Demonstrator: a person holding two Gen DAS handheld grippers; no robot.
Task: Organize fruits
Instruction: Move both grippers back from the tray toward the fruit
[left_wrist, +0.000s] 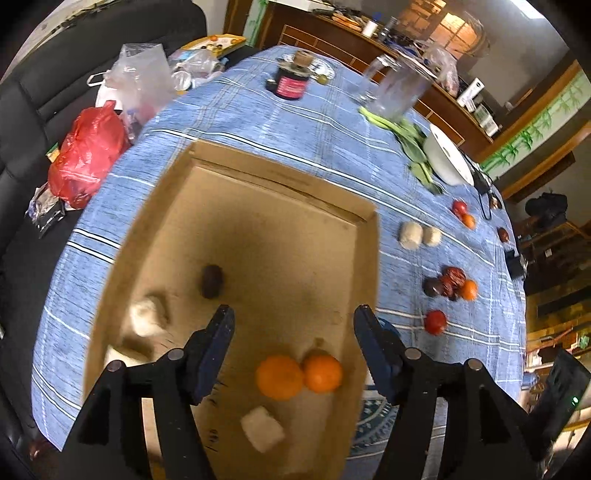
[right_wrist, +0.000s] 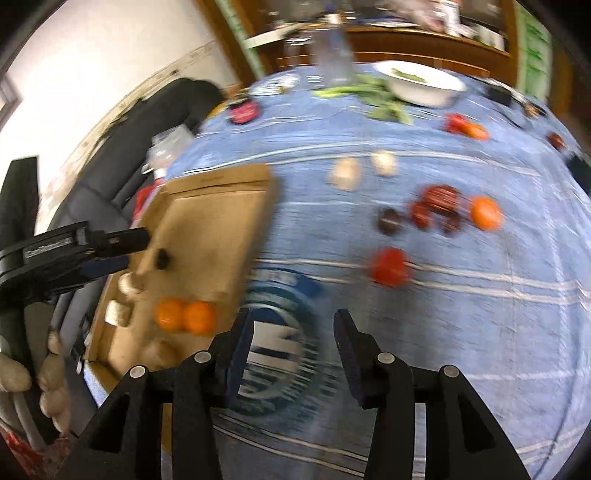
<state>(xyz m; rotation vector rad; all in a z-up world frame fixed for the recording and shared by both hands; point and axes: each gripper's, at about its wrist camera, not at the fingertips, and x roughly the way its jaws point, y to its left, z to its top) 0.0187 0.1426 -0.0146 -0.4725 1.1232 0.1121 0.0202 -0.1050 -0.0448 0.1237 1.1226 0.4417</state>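
Note:
A shallow cardboard box (left_wrist: 258, 177) lies on the blue checked cloth. Inside it are two oranges (left_wrist: 279, 376), a dark fruit (left_wrist: 211, 280) and pale white pieces (left_wrist: 146, 317). My left gripper (left_wrist: 294, 312) hangs open above the box floor, nothing between its fingers. Loose on the cloth to the right lie a red tomato (left_wrist: 435, 322), a cluster of red dates with a dark fruit and an orange (left_wrist: 448, 282), and two pale lumps (left_wrist: 410, 234). My right gripper (right_wrist: 292, 315) is open and empty over a round print on the cloth, short of the tomato (right_wrist: 389, 266) and right of the box (right_wrist: 221, 206).
A white bowl (left_wrist: 448, 155) and green leaves (left_wrist: 413, 144) sit at the far right. A clear glass (left_wrist: 395, 92) and a dark jar (left_wrist: 290, 85) stand at the back. Plastic bags (left_wrist: 88, 155) lie on a black sofa left of the table. A person's hand (right_wrist: 51, 369) holds the left gripper.

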